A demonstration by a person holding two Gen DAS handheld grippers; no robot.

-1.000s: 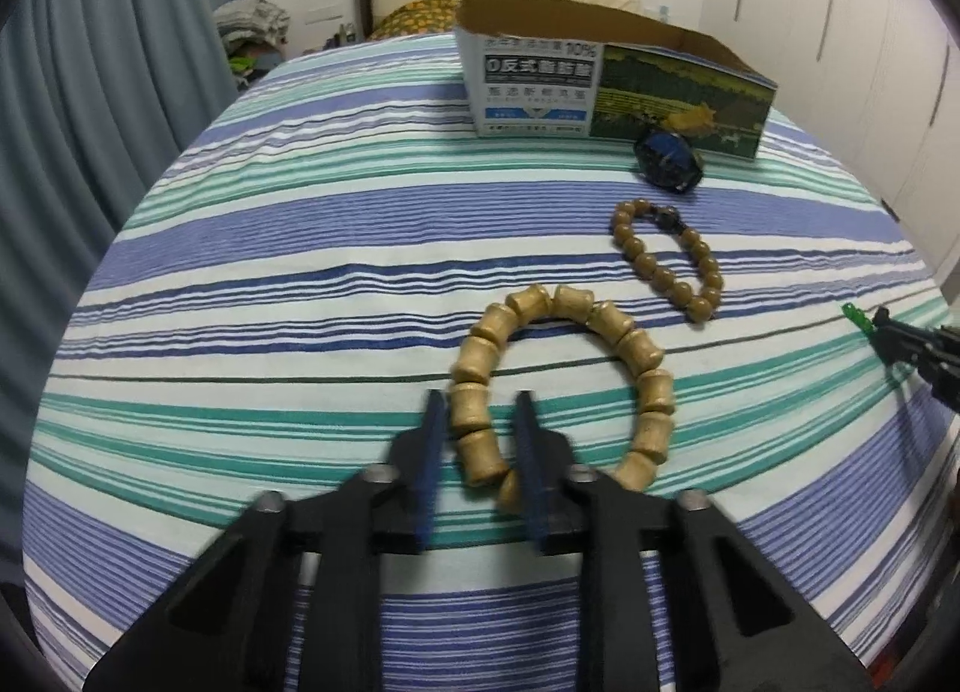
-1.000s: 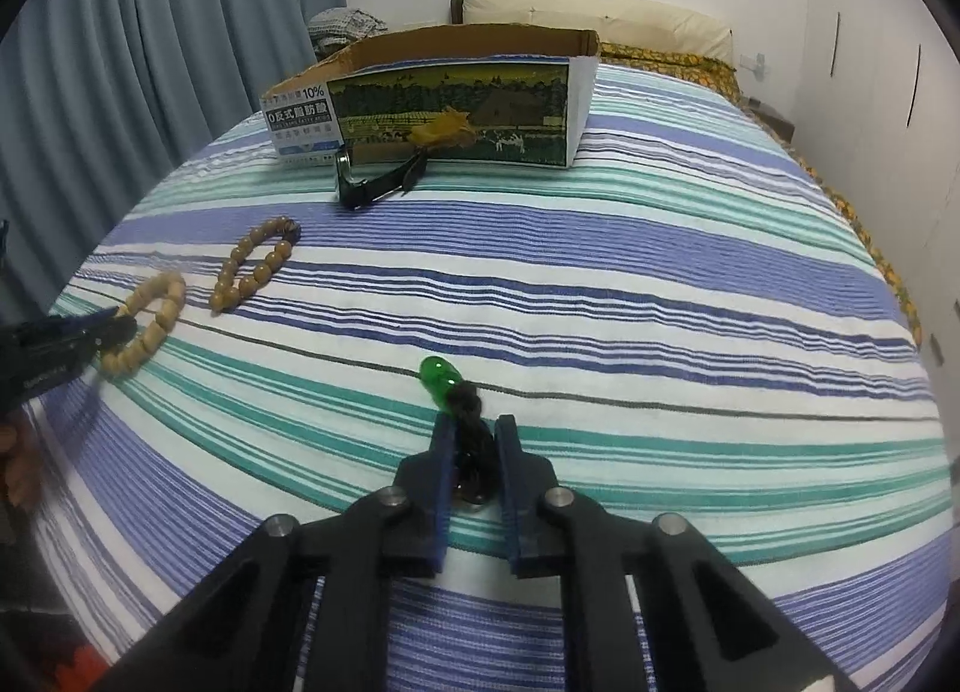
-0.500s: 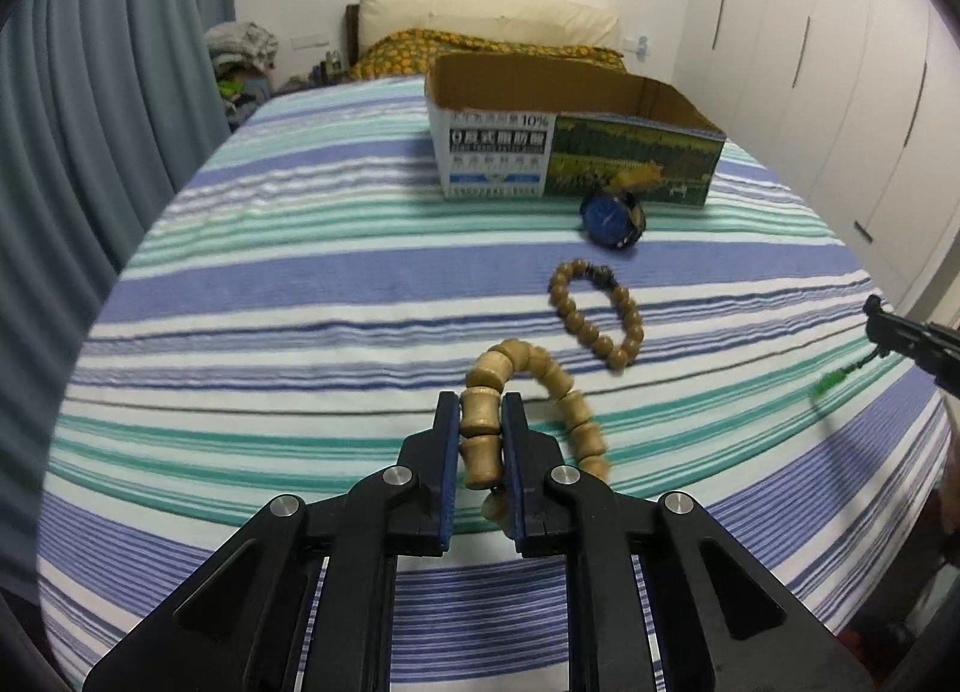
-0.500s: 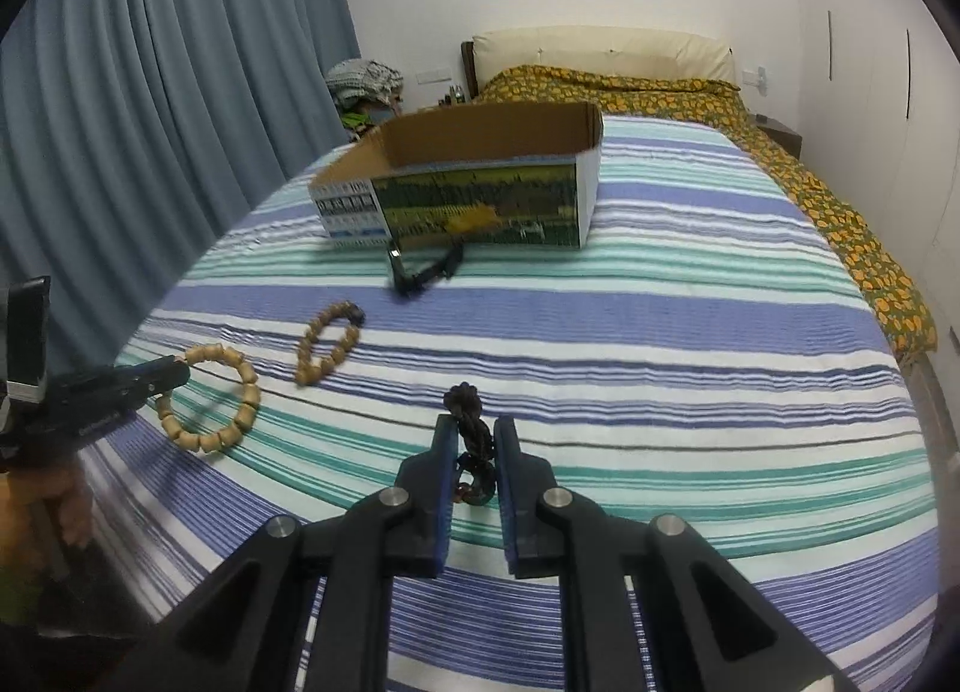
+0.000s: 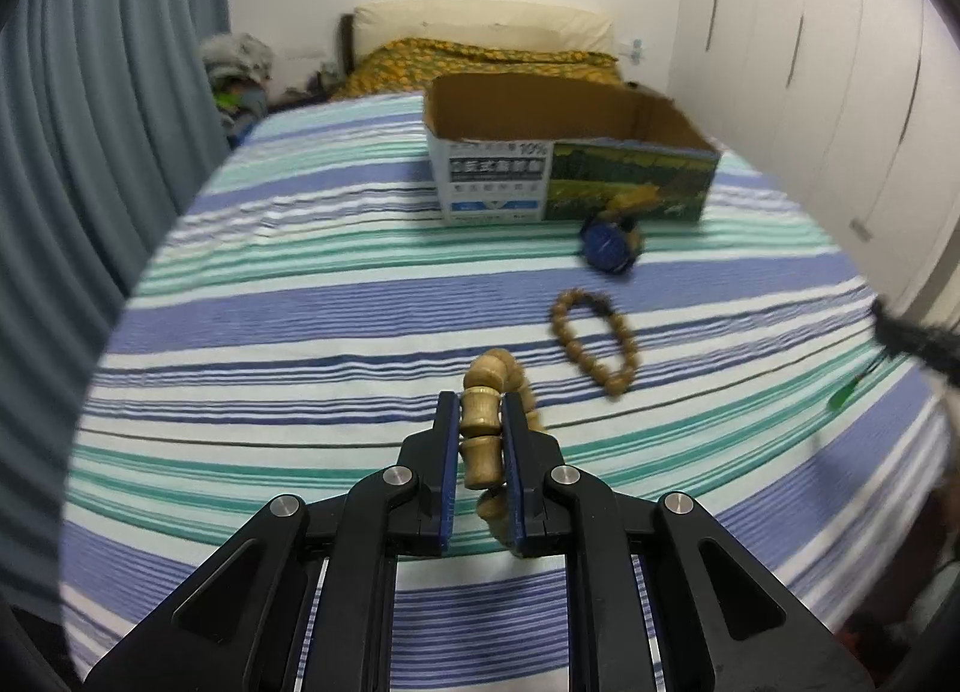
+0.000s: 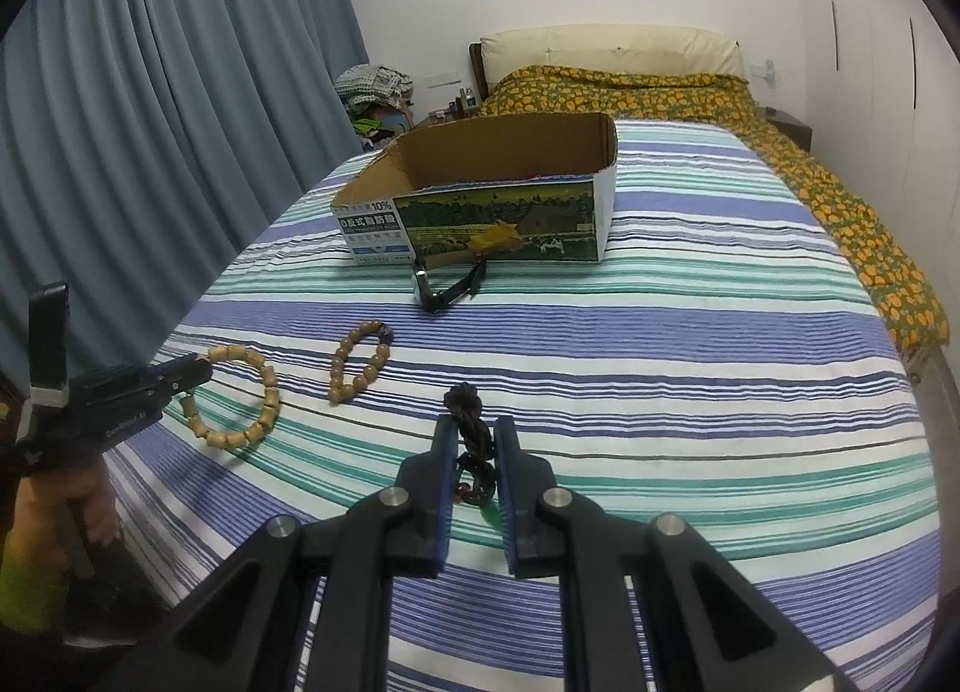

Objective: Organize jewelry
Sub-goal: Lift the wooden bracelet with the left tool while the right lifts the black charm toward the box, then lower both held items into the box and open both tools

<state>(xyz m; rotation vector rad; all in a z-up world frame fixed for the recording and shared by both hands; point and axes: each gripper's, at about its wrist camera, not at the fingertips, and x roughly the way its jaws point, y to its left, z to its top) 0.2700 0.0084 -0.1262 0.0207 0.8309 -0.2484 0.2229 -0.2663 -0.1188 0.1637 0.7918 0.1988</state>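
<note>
Left wrist view: left hand-held gripper (image 5: 481,428) clamped on chunky tan wooden-bead bracelet (image 5: 483,422), frame centre, lifted off striped bed (image 5: 300,332). Right hand-held gripper (image 6: 474,452) pinches dark braided cord with green pendant (image 6: 470,416). Open cardboard box (image 6: 498,212), upper centre, likely destination.

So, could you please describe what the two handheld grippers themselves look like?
Both are matte black plastic with angular, triangular cut-out linkages and round silver pivot screws. The left gripper has flat, slim fingers lined with dark blue pads; the right gripper matches. From the right wrist view, the left one shows small white lettering, too blurred to read, and a black upright bracket with a white band. No cables show.
</note>
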